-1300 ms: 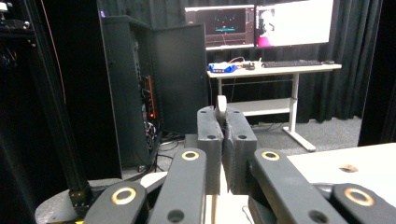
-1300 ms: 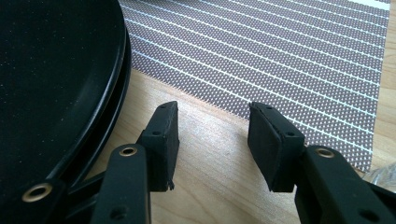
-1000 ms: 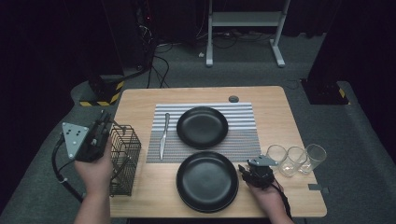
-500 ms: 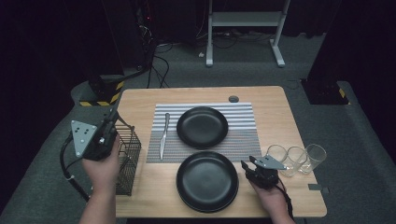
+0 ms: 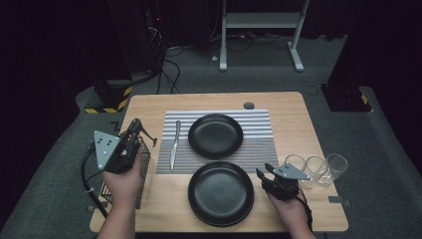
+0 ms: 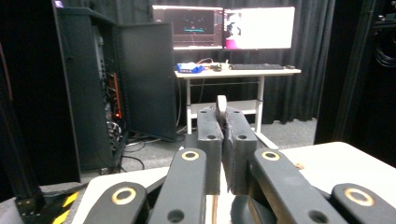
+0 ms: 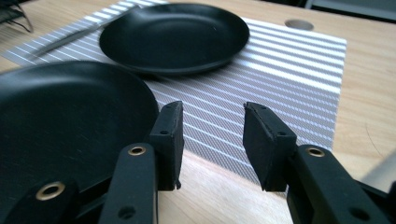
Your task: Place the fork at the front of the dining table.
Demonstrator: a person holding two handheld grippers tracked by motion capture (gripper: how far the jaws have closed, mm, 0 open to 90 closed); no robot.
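Observation:
My left gripper (image 5: 135, 126) hangs over the wire basket (image 5: 143, 167) at the table's left edge. It is shut on a thin metal utensil (image 6: 221, 103); its silver end sticks up between the pads, and which kind it is I cannot tell. The right gripper (image 5: 263, 173) stands open just off the right rim of the near black plate (image 5: 220, 193), with nothing between its fingers. In the right gripper view the jaws (image 7: 212, 116) frame the striped placemat (image 7: 280, 60), with the near plate (image 7: 60, 116) to their left. A second black plate (image 5: 215, 135) sits on the mat beside a knife (image 5: 174, 143).
Three clear glasses (image 5: 316, 167) stand in a row at the right edge, close behind the right gripper. A round cable hole (image 5: 249, 105) lies at the table's far edge. A desk with monitors (image 6: 224, 28) stands beyond the table.
The left gripper has moved right, from outside the basket to over it, still shut. The right gripper has lifted slightly beside the near plate.

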